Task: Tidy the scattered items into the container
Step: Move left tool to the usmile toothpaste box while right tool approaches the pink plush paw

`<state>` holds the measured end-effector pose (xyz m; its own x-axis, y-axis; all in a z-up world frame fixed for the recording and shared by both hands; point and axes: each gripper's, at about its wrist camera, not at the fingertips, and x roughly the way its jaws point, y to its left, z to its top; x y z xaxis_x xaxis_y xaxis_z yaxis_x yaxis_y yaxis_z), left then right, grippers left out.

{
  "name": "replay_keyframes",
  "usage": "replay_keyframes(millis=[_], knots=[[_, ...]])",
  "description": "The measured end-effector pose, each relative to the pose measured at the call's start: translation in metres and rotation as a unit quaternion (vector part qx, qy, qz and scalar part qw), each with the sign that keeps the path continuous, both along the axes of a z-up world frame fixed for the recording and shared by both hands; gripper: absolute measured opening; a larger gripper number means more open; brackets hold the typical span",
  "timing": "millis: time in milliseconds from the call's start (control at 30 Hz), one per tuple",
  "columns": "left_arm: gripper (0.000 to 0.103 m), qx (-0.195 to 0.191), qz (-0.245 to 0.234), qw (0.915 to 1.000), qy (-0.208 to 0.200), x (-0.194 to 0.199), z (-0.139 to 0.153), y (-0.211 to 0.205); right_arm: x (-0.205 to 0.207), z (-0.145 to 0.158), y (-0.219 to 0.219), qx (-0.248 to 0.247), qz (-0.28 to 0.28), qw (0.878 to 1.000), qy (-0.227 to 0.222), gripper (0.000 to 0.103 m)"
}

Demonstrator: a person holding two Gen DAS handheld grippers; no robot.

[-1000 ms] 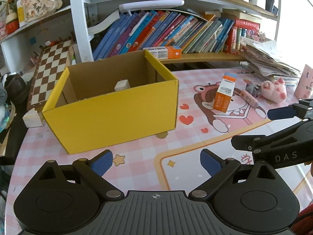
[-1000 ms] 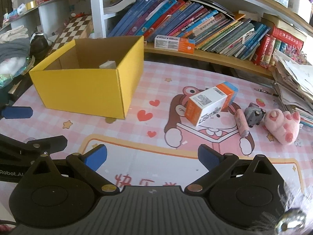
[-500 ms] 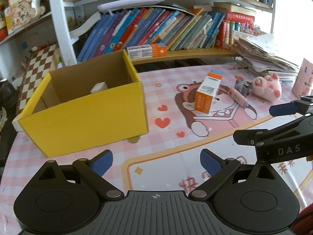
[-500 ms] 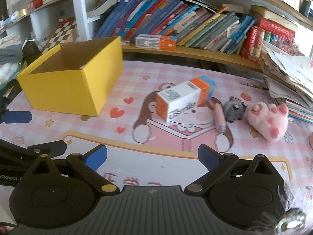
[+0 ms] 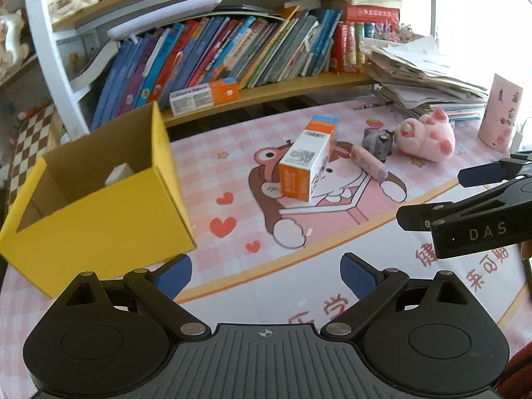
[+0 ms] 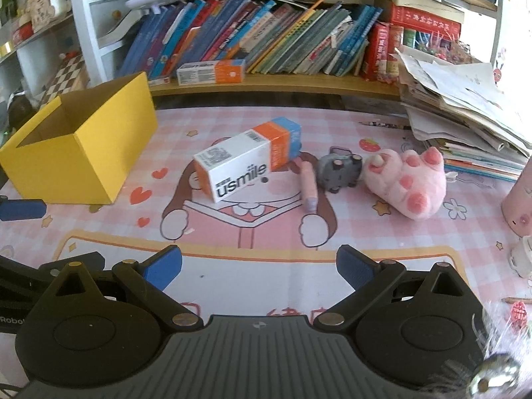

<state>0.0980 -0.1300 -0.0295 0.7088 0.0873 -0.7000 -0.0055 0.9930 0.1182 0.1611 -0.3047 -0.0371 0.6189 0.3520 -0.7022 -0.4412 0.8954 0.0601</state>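
A yellow cardboard box (image 5: pixel 99 212) (image 6: pixel 79 159) stands open at the left of the pink mat, with a white item (image 5: pixel 120 173) inside. An orange and white usmile carton (image 5: pixel 307 163) (image 6: pixel 247 159) lies mid-mat. Right of it lie a pink tube (image 6: pixel 308 184), a grey toy (image 6: pixel 339 168) and a pink plush paw (image 6: pixel 407 183). My left gripper (image 5: pixel 266 276) is open and empty, near the box's front corner. My right gripper (image 6: pixel 259 267) is open and empty, short of the carton.
A bookshelf (image 6: pixel 266 43) with leaning books lines the back, with an orange and white carton (image 6: pixel 211 72) on its ledge. A paper stack (image 6: pixel 465 113) sits at back right, a pink cup (image 5: pixel 500 113) at right. A chessboard (image 5: pixel 30 139) stands left.
Both grippers have swung to the right, so the box has slid left in both views and the carton and toys have come closer to centre. Both stay open.
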Motion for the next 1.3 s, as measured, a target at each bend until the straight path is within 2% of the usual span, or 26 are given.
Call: replay_keyframes(millis=[500, 767, 1300], knots=[[0.098, 0.019, -0.024, 0.9994, -0.016, 0.046, 0.008, -0.017, 0.044, 0.000, -0.028, 0.017, -0.044, 0.999, -0.007, 0.100], [0.098, 0.027, -0.043, 0.9985, -0.020, 0.077, 0.006, -0.027, 0.071, 0.000, -0.047, 0.008, -0.077, 0.997, -0.020, 0.100], [0.096, 0.021, -0.056, 0.9982, -0.006, 0.128, -0.021, -0.035, 0.114, -0.028, -0.071, -0.031, -0.122, 0.992, 0.000, 0.100]])
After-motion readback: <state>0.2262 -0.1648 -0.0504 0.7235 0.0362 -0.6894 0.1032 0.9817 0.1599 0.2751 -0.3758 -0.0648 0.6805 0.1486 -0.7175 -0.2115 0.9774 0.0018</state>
